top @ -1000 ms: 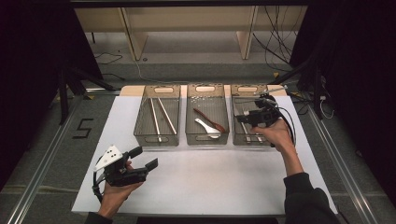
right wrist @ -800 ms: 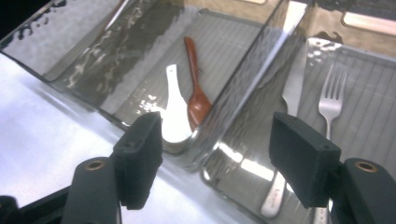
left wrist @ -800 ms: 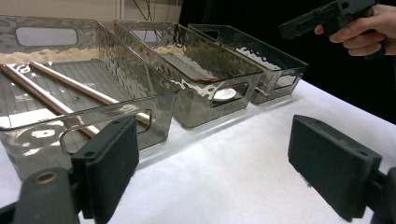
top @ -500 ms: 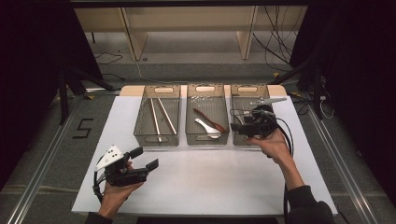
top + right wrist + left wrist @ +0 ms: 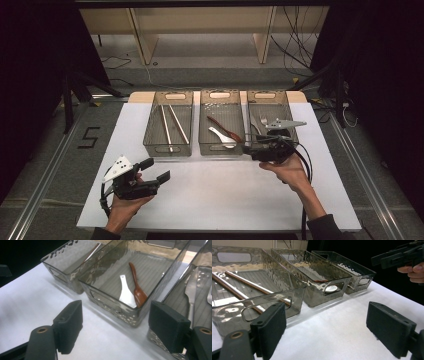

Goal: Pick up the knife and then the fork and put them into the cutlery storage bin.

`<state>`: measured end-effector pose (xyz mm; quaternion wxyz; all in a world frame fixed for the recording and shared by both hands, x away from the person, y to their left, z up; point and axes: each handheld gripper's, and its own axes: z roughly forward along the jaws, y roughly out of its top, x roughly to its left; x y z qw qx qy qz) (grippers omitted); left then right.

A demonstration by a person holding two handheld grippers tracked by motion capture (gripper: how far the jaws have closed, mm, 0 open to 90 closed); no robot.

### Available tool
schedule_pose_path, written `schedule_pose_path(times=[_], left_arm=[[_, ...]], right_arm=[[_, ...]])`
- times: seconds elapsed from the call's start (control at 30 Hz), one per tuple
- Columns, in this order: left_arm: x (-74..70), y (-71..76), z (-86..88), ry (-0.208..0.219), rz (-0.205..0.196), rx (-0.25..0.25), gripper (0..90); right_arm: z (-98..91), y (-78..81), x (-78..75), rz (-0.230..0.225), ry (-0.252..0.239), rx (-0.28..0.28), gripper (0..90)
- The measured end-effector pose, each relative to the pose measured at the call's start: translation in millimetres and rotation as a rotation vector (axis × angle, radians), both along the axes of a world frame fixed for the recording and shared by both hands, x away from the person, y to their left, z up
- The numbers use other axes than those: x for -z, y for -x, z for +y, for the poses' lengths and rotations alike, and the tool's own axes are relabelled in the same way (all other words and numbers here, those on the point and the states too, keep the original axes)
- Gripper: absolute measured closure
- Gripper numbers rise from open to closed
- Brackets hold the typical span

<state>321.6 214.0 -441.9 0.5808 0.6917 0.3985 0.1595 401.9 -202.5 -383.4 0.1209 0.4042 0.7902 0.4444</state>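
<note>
Pulled back from over the right-hand bin toward the person, the right gripper has just been opening its jaws, now wide and empty, suggesting cutlery was just dropped there, while the left gripper waits open on the table.

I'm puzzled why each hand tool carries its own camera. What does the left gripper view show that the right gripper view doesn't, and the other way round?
Left gripper view: two long copper-coloured rods lying in the left smoky clear plastic bin, and farther off the right gripper, its jaws empty and just opening.

Right gripper view: silver metal cutlery lying in the right smoky plastic bin.

Both: the middle smoky plastic bin holding a flat white spoon, standing on the white tabletop.
</note>
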Motion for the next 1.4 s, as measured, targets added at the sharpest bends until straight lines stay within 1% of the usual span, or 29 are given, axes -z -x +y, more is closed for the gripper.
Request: schedule_pose_path(times=[0.3, 0.4, 0.63, 0.7, 0.93, 1.03, 1.13, 1.23, 1.33, 1.37, 1.4], left_arm=[[0.3, -0.5, -0.2, -0.004, 0.003, 0.008, 16.0], [0.4, -0.5, -0.2, -0.005, 0.004, 0.008, 16.0], [0.6, -0.7, -0.7, -0.008, 0.010, 0.012, 16.0], [0.6, -0.7, -0.8, -0.007, 0.011, 0.013, 16.0], [0.6, -1.1, -1.8, -0.011, 0.014, 0.018, 16.0], [0.7, -1.5, -2.3, -0.011, 0.018, 0.020, 16.0], [0.9, -1.9, -2.8, -0.014, 0.022, 0.028, 16.0], [1.1, -2.0, -3.5, -0.012, 0.025, 0.031, 16.0], [1.2, -2.1, -4.4, -0.014, 0.028, 0.035, 16.0], [1.2, -2.1, -4.7, -0.014, 0.027, 0.037, 16.0], [1.1, -2.2, -4.8, -0.016, 0.027, 0.039, 16.0]], right_arm=[[-2.3, 14.1, 8.8, -0.034, -0.020, 0.003, 28.0], [-4.2, 18.7, 13.1, -0.035, -0.032, 0.005, 27.9], [-5.9, 29.6, 21.5, -0.054, -0.049, 0.003, 27.2], [-6.4, 32.5, 23.7, -0.060, -0.061, 0.002, 27.1], [-7.5, 41.4, 28.7, -0.085, -0.062, -0.005, 24.0], [-10.1, 45.9, 31.1, -0.090, -0.078, -0.005, 22.8], [-12.6, 50.9, 33.9, -0.106, -0.074, -0.003, 21.6], [-15.5, 56.1, 38.1, -0.108, -0.086, 0.000, 21.1], [-17.2, 60.8, 42.3, -0.116, -0.076, 0.000, 19.7], [-18.0, 62.4, 43.3, -0.110, -0.087, 0.000, 19.7], [-18.6, 64.0, 44.3, -0.114, -0.091, -0.002, 19.6]])
